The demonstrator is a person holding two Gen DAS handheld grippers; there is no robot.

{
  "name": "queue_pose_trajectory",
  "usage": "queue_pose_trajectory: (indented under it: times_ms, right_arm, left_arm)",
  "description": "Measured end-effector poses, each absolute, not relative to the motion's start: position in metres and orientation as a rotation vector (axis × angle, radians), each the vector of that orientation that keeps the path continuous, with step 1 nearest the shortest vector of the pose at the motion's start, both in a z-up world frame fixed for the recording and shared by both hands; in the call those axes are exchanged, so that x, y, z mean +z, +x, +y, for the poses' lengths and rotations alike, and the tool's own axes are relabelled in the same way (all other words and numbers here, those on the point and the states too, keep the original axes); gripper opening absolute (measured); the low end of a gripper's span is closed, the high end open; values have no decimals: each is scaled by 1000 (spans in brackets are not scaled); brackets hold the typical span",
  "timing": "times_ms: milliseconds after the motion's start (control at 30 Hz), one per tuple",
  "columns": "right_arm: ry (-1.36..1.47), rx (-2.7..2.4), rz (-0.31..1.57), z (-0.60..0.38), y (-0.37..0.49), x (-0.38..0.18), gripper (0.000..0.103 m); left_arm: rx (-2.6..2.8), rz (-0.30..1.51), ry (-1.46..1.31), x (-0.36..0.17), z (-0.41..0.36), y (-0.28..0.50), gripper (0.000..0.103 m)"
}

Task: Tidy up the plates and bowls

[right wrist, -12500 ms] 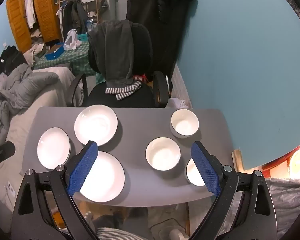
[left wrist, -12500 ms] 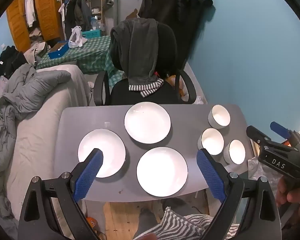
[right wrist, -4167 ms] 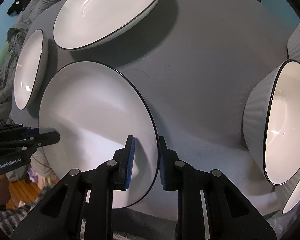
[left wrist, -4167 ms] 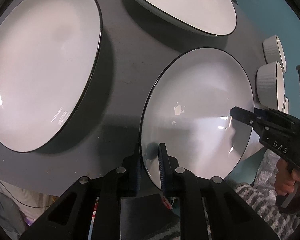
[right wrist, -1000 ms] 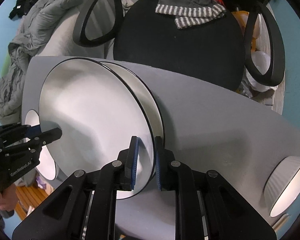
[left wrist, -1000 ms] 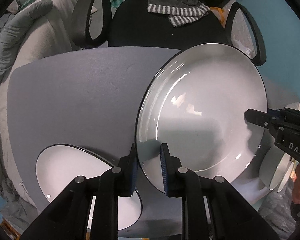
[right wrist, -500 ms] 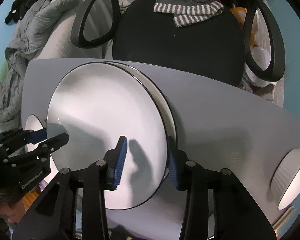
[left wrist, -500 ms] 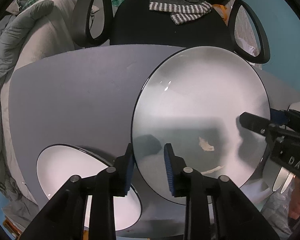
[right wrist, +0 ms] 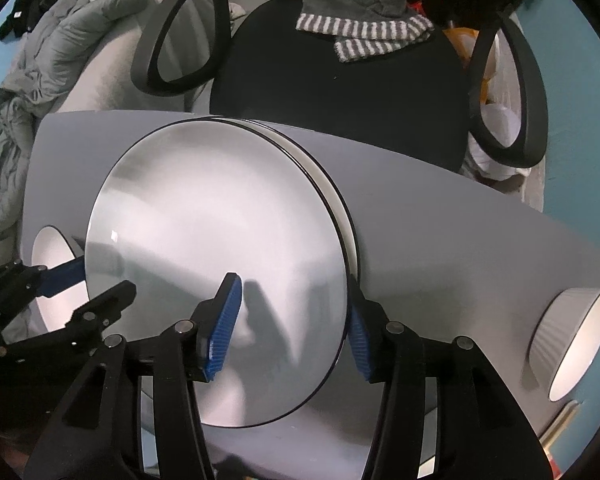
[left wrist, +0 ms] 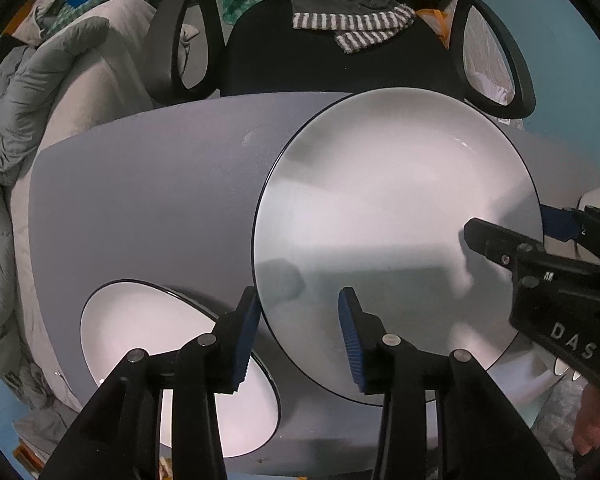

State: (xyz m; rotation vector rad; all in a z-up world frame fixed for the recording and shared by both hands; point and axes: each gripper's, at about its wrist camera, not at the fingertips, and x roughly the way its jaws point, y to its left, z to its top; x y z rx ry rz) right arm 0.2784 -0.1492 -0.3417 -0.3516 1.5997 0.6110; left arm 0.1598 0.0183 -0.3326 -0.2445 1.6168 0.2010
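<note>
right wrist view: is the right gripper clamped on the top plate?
No, the right gripper stands open, its pads clear of the top plate rim.

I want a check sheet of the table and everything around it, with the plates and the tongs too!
Surface: grey table, bare in the middle.
Job's things: top plate lies on a second plate; third plate apart; ribbed bowl near the edge.
Clutter: nothing seen on the table.
Grippers: left tongs and right tongs just opened; they straddle the top plate's rim, pads off.
Cables: nothing seen.
Surroundings: black chair, striped cloth, grey bedding.
</note>
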Motion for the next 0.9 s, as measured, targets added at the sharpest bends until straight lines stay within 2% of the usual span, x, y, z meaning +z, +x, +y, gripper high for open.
queue_pose_trajectory:
  times_ms: [233,367,667,767,900]
  right_arm:
    - [-399,592,1561,-145,273,-338,51]
    - [-438,572,1533,-144,270,-335,59]
    - [-435,572,1512,-151,264,-334,59]
    - [-426,567,1505,-154,262,-331,59]
    - [-414,560,1490,-158,258,-325,59]
  left_arm:
    - [198,1607,-238,-329,19,158,40]
    - [188,1599,-248,-325,18,157,40]
    - [191,1564,-243,-314,16,147,43]
    - [197,1537,-264,-308,21,140,49]
    - [204,1494,-303,-299,29,128,49]
